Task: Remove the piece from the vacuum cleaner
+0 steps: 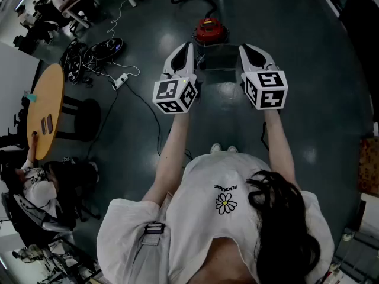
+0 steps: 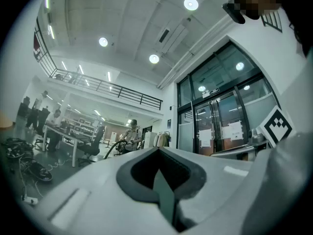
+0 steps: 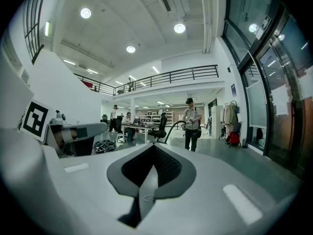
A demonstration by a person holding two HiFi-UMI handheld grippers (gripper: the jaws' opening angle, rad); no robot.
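Note:
The red vacuum cleaner (image 1: 208,30) stands on the dark floor ahead of me, and a black hose (image 1: 197,1) curls away behind it. A dark boxy part (image 1: 219,58) sits just in front of it, between my two grippers. My left gripper (image 1: 180,51) and right gripper (image 1: 251,49) are held side by side above the floor and level, short of the vacuum. Both are shut with nothing in them. In the left gripper view the jaws (image 2: 160,176) meet, and in the right gripper view the jaws (image 3: 150,175) meet too. Neither gripper view shows the vacuum.
A round wooden table (image 1: 45,108) and a black stool (image 1: 86,118) stand at the left, with tangled cables and a power strip (image 1: 121,80) on the floor. A person (image 3: 191,123) holding a black hose stands far off. Glass doors (image 2: 222,124) lie to the right.

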